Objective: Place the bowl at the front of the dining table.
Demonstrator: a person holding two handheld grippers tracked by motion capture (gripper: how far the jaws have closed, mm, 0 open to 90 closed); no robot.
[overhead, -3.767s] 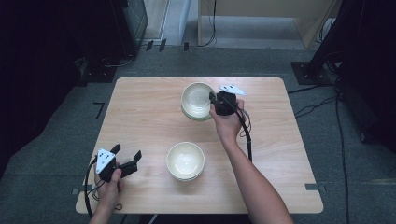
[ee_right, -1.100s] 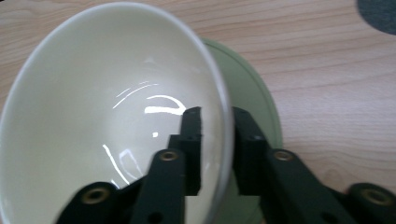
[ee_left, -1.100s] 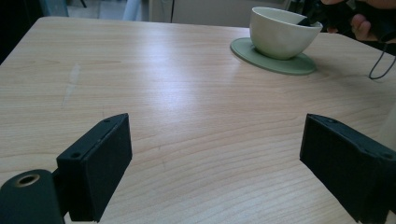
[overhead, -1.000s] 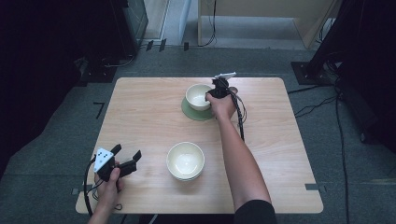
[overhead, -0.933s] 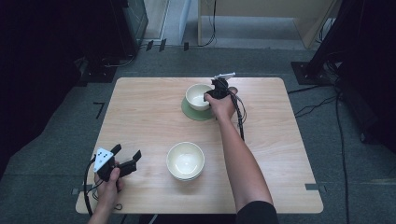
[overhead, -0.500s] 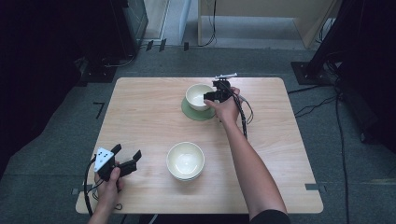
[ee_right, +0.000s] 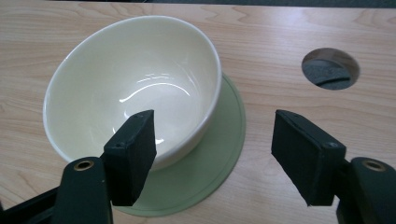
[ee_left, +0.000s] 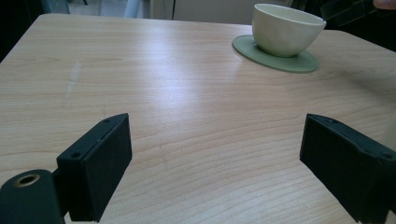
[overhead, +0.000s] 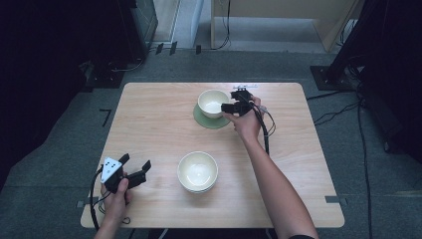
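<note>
Left gripper [overhead: 133, 172] resting low on surface [overhead: 149, 119], fingers wide apart, gripping nothing. Second bowl [overhead: 198, 172] sitting near front edge. Bowl [overhead: 213, 102] standing on green saucer [overhead: 209, 121] at far side. Right gripper [overhead: 234, 102] hovering just beside bowl, fingers just been opening, not pressing bowl.

A light wooden table [overhead: 149, 119] with rounded corners is set on a grey carpeted floor [overhead: 59, 164]. Black cables [overhead: 368, 149] are trailed across the floor at the right, and pale wooden furniture [overhead: 278, 20] is seen beyond. The left side is left dark.
</note>
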